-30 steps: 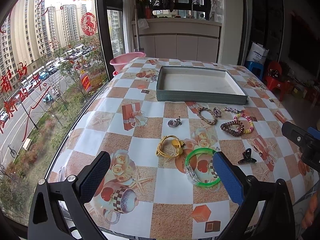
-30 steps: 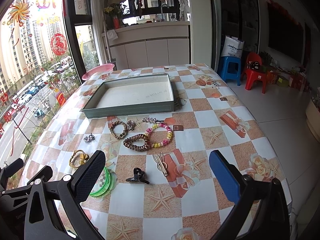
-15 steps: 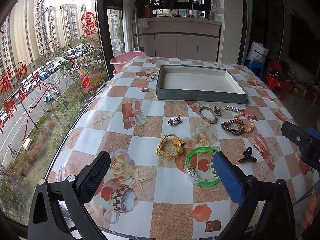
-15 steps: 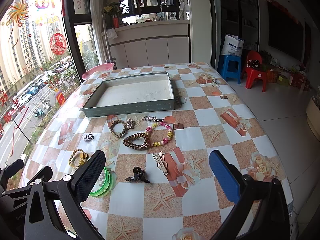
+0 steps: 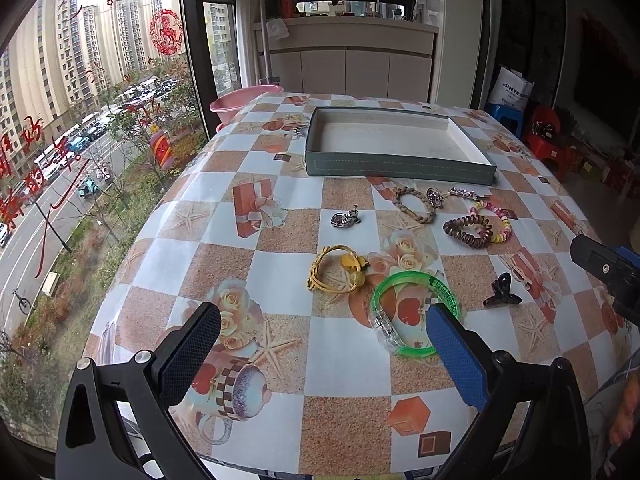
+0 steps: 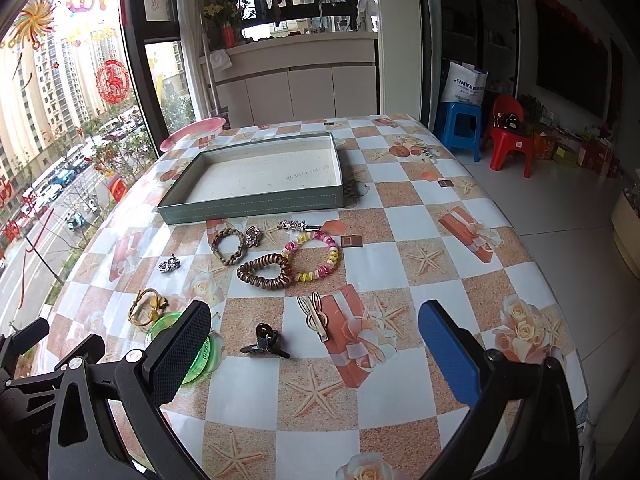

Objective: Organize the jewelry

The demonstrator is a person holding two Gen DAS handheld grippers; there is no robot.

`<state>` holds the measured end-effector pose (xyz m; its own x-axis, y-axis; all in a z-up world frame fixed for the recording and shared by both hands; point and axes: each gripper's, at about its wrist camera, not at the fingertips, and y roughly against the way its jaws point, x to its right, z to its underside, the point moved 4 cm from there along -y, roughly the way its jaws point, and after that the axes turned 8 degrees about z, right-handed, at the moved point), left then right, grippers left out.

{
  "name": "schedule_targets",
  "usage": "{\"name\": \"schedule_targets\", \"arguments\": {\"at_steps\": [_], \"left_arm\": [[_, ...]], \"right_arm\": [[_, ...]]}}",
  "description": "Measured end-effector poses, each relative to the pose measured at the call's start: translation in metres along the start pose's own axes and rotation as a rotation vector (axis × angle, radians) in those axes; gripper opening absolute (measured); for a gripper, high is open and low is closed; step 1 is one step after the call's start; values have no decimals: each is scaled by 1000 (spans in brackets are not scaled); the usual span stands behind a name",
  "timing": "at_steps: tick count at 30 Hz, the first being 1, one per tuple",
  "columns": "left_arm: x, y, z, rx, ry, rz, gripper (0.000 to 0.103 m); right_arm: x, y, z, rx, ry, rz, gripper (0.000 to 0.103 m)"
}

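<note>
A shallow grey-green tray [image 5: 400,168] [image 6: 256,202] stands empty at the far side of the table. In front of it lie a braided bracelet [image 5: 414,204] [image 6: 227,245], a brown coil hair tie [image 5: 466,231] [image 6: 264,271], a pastel bead bracelet [image 6: 320,258], a silver charm [image 5: 345,219], a yellow hair tie [image 5: 338,270], a green bangle [image 5: 414,312], a black claw clip [image 5: 502,290] [image 6: 264,344] and a beige hair clip [image 6: 316,316]. My left gripper [image 5: 320,352] is open above the near edge, its right finger by the bangle. My right gripper [image 6: 316,356] is open just before the claw clip.
The table has a checkered patterned cloth [image 6: 420,248]. A large window runs along the left. A pink basin [image 5: 244,102] sits past the far left corner. Blue and red stools [image 6: 504,136] stand on the floor to the right.
Both views have shifted very slightly; the grippers stay open and the jewelry has not moved.
</note>
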<state>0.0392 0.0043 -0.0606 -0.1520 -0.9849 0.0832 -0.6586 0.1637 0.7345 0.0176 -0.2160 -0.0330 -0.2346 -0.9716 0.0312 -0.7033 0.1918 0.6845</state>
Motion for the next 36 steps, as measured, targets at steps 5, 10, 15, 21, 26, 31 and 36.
{"name": "schedule_targets", "arguments": {"at_steps": [5, 10, 15, 21, 26, 31, 36], "left_arm": [[0, -29, 14, -119, 6, 39, 103], [8, -51, 19, -206, 20, 85, 97], [19, -60, 14, -223, 20, 113, 87], [28, -69, 11, -254, 22, 132, 74], [39, -71, 7, -268, -11, 174, 26], [40, -64, 7, -255, -1, 250, 22], [37, -49, -1, -228, 6, 287, 22]], "right_arm": [[11, -22, 19, -107, 9, 10, 103], [27, -51, 23, -226, -5, 12, 103], [17, -69, 19, -271, 65, 8, 90], [-1, -95, 17, -305, 166, 24, 65], [-17, -96, 10, -312, 207, -6, 36], [-17, -96, 10, -320, 196, -18, 19], [-2, -88, 5, -316, 101, -71, 18]]}}
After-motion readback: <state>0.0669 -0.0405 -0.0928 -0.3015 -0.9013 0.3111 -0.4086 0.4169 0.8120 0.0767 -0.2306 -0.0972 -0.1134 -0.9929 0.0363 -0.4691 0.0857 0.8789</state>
